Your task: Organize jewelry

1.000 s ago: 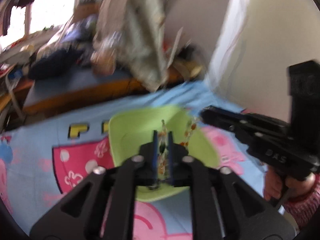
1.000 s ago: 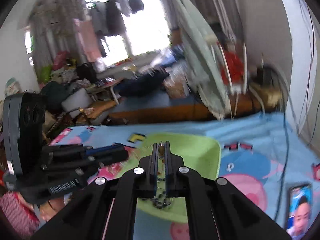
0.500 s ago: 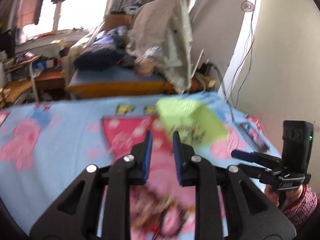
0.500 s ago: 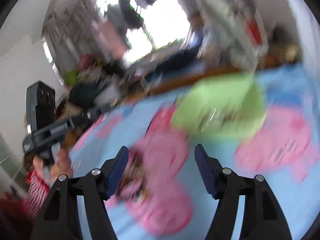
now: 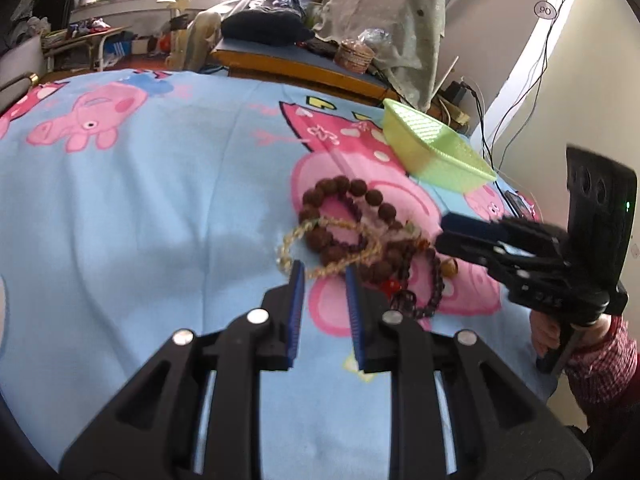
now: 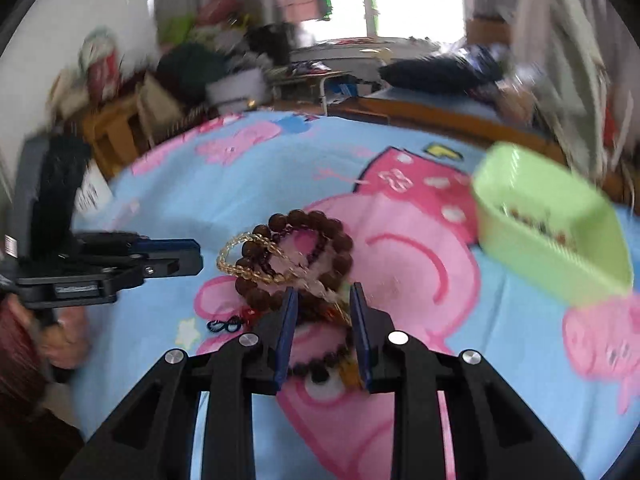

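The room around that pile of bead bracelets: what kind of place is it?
Most likely a lived-in bedroom. The bracelets lie on a cartoon-pig bedsheet, a green basket sits beside them, and clothes and bundles crowd the space behind.

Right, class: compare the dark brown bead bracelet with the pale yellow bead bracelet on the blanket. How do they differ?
The dark brown bracelet has large, opaque beads; the pale yellow bracelet has small, translucent ones. The brown loop looks thick and chunky, the yellow one thin. The yellow one crosses over the brown one's near side. Both are closed bead loops lying in the same tangled pile on the blue cartoon blanket.
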`<state>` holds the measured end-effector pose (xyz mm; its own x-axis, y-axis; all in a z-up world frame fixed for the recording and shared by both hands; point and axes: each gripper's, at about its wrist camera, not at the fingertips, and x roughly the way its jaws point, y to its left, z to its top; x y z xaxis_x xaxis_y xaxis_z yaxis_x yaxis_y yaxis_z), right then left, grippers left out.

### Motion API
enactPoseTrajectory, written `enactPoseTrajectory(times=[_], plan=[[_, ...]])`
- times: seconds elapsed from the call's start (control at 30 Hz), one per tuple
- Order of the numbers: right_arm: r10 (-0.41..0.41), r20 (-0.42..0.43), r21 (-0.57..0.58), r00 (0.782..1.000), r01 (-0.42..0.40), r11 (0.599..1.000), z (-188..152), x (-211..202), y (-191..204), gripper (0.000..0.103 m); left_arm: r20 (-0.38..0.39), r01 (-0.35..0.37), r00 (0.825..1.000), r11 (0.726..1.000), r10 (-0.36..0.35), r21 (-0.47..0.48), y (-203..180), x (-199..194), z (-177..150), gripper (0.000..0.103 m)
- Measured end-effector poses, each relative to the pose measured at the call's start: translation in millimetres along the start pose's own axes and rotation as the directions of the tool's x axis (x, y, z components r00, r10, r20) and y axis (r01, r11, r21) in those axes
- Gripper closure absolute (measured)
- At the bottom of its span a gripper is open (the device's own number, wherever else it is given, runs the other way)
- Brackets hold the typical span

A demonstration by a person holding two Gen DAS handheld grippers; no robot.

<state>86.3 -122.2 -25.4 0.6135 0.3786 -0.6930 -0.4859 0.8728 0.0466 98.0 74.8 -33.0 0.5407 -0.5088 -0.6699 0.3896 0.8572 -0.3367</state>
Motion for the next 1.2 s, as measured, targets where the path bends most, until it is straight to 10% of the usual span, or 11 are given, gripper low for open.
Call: enactPoseTrajectory(times=[0.2,0.57,0.83,1.0,1.2], plan=[[-0.065,-0.046,-0.124,0.997,0.059,0.991,2,23,8,0.103,0.013,0.02,1.0,0.999,-0.02,0.038,-10,-9,-3,0.083],[-0.059,0.092,0.175,0.994,0.042,0.984,-48,-73,-39,0.103,-0.013,0.039,0.999,0.983,-0.037,0.178,-54,3,-8,0.072],[0.16,0.132,0.294,0.978,-0.193,0.936,-34,-55,-47,0.103,-0.026,0.029,0.999,0.975,-0.024,0.218,-62,23,8,0.071],[0.069,0.019,0.052,0.997,-0.07,0.996,-5,-20,-14,0.091,-0.05,-0.025,0.998,0.988,0.033,0.153,-35,36,7,0.072],[-0.067,-0.107,-0.207,0.992,0.044,0.977,12,23,14,0.095,-0.054,0.016,0.998,0.999,-0.014,0.029,-10,38,13,0.072]])
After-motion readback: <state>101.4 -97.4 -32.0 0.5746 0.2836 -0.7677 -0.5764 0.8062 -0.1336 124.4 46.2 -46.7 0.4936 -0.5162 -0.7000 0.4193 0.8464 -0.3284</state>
